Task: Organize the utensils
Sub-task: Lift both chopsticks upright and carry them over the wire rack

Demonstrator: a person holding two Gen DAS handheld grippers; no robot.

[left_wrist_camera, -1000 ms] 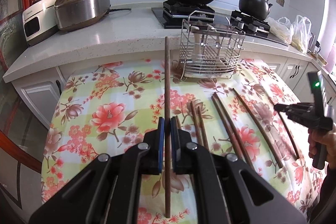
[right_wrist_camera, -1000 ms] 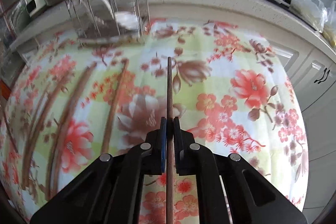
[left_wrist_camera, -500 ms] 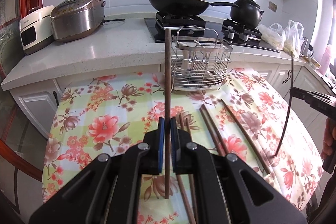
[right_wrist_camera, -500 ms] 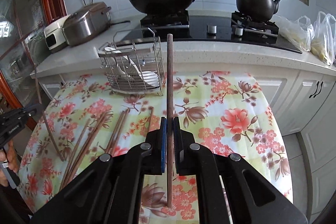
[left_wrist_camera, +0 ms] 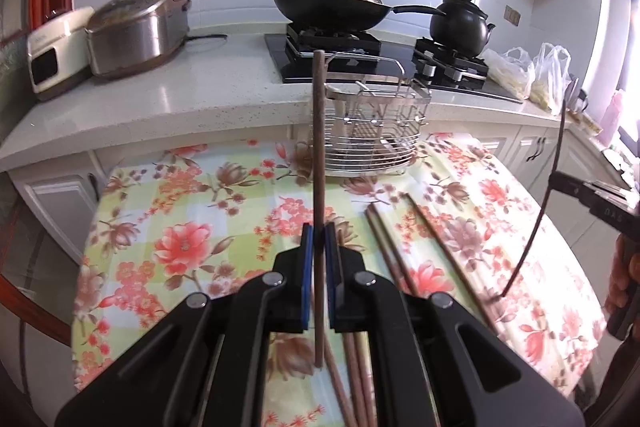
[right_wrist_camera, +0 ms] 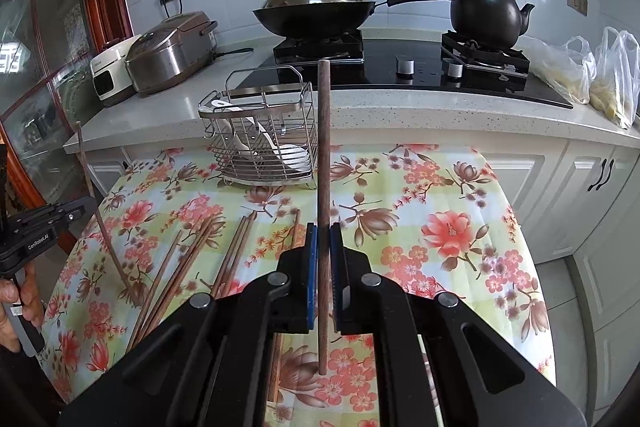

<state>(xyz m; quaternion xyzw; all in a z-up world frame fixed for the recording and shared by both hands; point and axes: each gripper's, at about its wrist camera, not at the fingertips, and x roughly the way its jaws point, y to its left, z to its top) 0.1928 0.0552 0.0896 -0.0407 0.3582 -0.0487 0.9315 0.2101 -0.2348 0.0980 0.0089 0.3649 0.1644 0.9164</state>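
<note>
Left gripper (left_wrist_camera: 319, 239): blue pads clamped on a single brown wooden chopstick (left_wrist_camera: 319, 163), held upright and clear of the table, its top end overlapping the wire rack in the left wrist view. Right gripper (right_wrist_camera: 324, 239): pads likewise pinched on a second chopstick (right_wrist_camera: 324, 163), also upright, lower end hanging free above the cloth.

Each gripper shows in the other's view. From the left wrist view the right gripper sits at the far right edge with its dark stick (left_wrist_camera: 548, 195) slanting down toward the cloth. From the right wrist view the left gripper sits at the far left edge, its stick (right_wrist_camera: 100, 211) leaning over the table's left side.

Loose chopsticks (right_wrist_camera: 188, 259) lie scattered on the floral tablecloth (right_wrist_camera: 448, 227), roughly parallel, grouped left of centre in the right wrist view; some touch or overlap. None of these is in the rack.

Wire utensil rack (right_wrist_camera: 264, 131): stands at the far edge of the table against the counter. White ceramic spoons (right_wrist_camera: 280, 151) lie inside it.

Beyond, on the counter (right_wrist_camera: 400, 115): gas hob with a lidded wok (right_wrist_camera: 316, 11) and a black clay pot (right_wrist_camera: 488, 11); a steel rice cooker (right_wrist_camera: 172, 51) and a white appliance (right_wrist_camera: 108, 71) to the left; plastic bags (right_wrist_camera: 592, 75) to the right.
</note>
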